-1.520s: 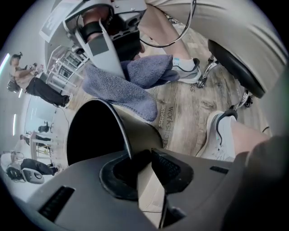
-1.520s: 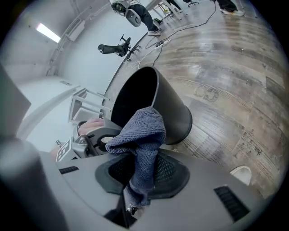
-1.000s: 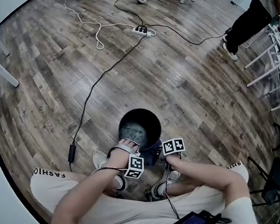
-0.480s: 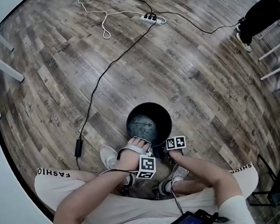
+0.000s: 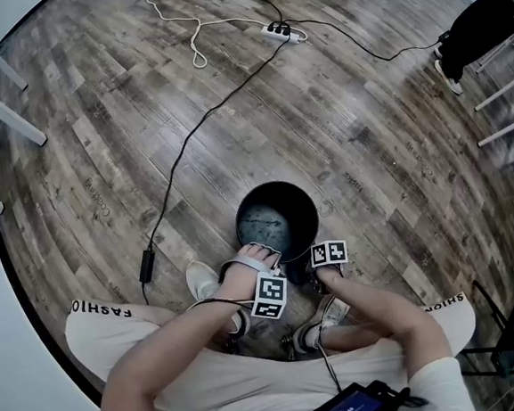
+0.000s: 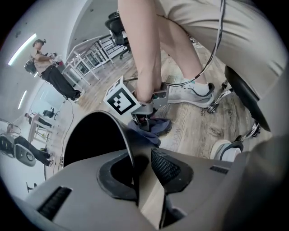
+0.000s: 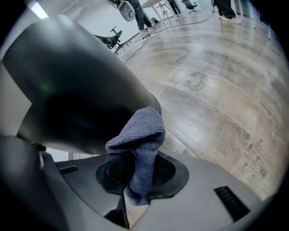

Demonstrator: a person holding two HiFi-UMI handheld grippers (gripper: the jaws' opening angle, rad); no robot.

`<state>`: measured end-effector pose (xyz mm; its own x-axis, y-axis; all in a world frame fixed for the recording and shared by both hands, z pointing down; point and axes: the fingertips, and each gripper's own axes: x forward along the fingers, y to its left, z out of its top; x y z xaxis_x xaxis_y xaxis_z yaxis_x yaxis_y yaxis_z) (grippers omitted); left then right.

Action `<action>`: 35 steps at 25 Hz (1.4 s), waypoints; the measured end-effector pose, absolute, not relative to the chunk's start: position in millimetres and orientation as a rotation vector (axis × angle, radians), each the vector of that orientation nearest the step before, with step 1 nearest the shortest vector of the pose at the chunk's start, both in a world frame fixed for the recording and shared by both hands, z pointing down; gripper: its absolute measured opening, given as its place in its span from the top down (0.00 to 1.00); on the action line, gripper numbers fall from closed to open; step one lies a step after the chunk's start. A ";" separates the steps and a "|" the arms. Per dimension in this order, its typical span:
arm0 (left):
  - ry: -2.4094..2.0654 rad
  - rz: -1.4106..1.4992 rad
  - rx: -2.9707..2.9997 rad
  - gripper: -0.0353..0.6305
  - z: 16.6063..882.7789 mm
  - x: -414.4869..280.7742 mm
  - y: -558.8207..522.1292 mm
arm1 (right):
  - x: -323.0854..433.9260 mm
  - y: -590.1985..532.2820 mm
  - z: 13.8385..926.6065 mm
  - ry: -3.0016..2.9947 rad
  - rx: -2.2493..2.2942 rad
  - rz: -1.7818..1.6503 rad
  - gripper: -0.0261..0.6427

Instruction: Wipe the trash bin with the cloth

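Right gripper [image 7: 137, 178] is pinching the cloth [image 7: 141, 133], its bunched end pressing against the bin [image 7: 76, 90] on the outer wall. Left gripper [image 6: 141, 176] is clamping narrow on the rim, steadying the bin on the floor just ahead of my shoes. My judgement: hold that clamp firm, lay the cloth flat rather than on its tip, stroke along the wall. Writing: shorts [image 5: 96, 310] showing "FASHIO"; plank [image 6: 177, 131] seemingly reading "WORK"
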<state>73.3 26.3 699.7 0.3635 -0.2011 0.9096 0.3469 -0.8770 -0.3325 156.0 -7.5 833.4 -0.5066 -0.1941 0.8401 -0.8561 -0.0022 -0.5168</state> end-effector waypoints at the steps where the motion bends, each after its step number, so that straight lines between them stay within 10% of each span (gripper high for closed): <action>1: -0.128 -1.528 -2.172 0.80 697.9 72.5 26.7 | 157.0 -8.0 820.6 -1.744 1.084 1.545 0.84; 16: -0.147 -1.647 -2.067 0.70 697.2 26.9 1.4 | 118.6 13.6 657.7 -1.962 1.019 1.565 0.84; 35: -0.137 -1.565 -2.075 0.82 692.1 62.1 15.2 | 124.5 -6.8 725.8 -1.924 0.985 1.527 0.84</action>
